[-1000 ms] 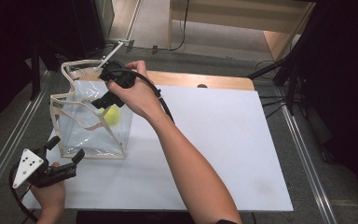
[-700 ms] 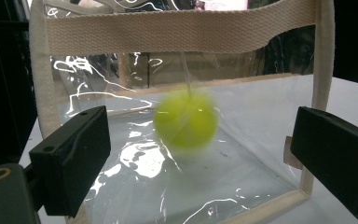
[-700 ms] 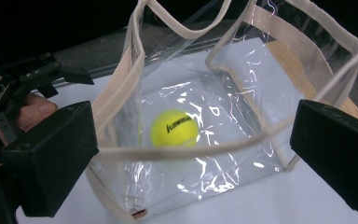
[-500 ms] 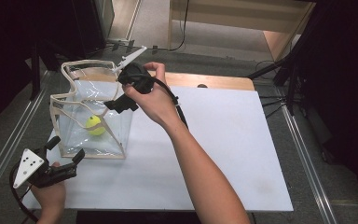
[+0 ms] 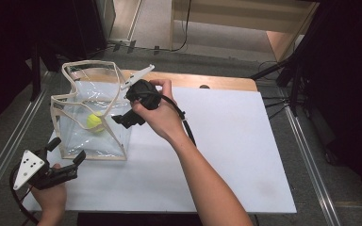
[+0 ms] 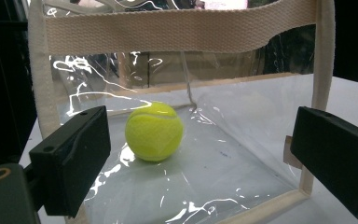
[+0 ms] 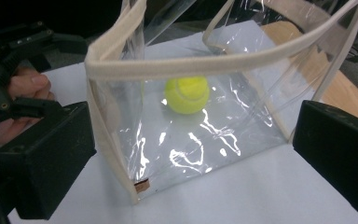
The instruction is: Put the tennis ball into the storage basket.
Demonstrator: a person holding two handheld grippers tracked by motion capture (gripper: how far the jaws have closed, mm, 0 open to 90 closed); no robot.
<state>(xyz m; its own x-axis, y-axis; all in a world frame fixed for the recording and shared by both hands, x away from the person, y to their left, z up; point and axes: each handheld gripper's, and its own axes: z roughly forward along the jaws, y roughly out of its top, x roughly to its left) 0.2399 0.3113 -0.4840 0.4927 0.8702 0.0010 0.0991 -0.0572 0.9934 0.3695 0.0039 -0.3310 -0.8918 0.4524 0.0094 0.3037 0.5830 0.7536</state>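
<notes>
Clear bag (image 5: pixel 94 136) with cream webbing trim stands upright at about 9 o'clock on the white table (image 5: pixel 226 155), mouth open. Tennis ball (image 5: pixel 94 121) rests on the bag floor, apart from both tools. Right gripper (image 5: pixel 122 118) held above the bag's 3 o'clock edge, jaws spread wide, nothing between them. Left gripper (image 5: pixel 66 151) sits at the table's 7 o'clock corner, just beside the bag's near wall, jaws apart and empty; ball (image 6: pixel 154 131) lies straight ahead through the plastic.
</notes>
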